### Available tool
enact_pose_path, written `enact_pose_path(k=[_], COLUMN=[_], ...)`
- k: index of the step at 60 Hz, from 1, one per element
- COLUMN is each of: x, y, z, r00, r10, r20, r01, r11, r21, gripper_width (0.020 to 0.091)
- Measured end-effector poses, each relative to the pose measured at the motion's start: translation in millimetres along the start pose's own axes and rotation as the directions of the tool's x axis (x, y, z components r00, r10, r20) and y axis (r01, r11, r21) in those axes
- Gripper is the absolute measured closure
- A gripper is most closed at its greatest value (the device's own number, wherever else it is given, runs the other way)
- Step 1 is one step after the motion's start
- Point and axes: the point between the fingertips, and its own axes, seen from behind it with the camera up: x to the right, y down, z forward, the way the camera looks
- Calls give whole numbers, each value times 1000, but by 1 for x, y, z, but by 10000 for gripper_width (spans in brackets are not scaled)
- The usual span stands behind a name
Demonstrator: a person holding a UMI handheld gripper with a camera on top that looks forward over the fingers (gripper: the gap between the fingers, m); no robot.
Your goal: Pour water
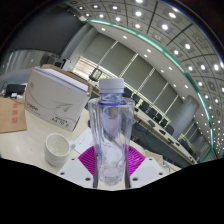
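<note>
Closest to the lens, the gripper [110, 168] was clamped on a clear plastic bottle [110, 128] — both magenta pads [89, 160] pressed against its lower sides at bottom centre of the frame. The bottle stood upright, white cap [113, 86] fitted, its body transparent; the water level inside could not be determined. A white cup [57, 150] sat on the table [30, 148] at lower left, just beside the bottle — its interior was not visible. A white box-shaped appliance [55, 98] occupied the left of the frame, beyond the cup. Rows of ceiling lights [150, 30] filled the upper right.
</note>
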Motion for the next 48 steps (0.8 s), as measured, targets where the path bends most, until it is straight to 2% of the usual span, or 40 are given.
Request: enact_pose_path(k=[8, 15, 28, 30, 32, 37, 41, 44, 46, 48], x=[-27, -40, -70, -65, -65, -63, -63, -64, -66, -68], y=[15, 36, 85, 81, 85, 86, 86, 91, 98, 99], z=[20, 31, 56, 55, 54, 53, 52, 52, 52, 50], r00=[972, 915, 858, 849, 845, 826, 832, 836, 834, 826], r10=[207, 348, 445, 460, 467, 497, 488, 490, 500, 517], r20=[113, 205, 256, 260, 260, 266, 263, 249, 235, 226], r01=[-211, -355, -442, -467, -474, -507, -500, -493, -494, -506], r11=[977, 935, 894, 883, 880, 861, 865, 868, 865, 856], r21=[32, -3, -72, -38, -42, -32, -23, -54, -89, -110], gripper_width=[744, 743, 737, 740, 734, 683, 616, 554, 441, 282])
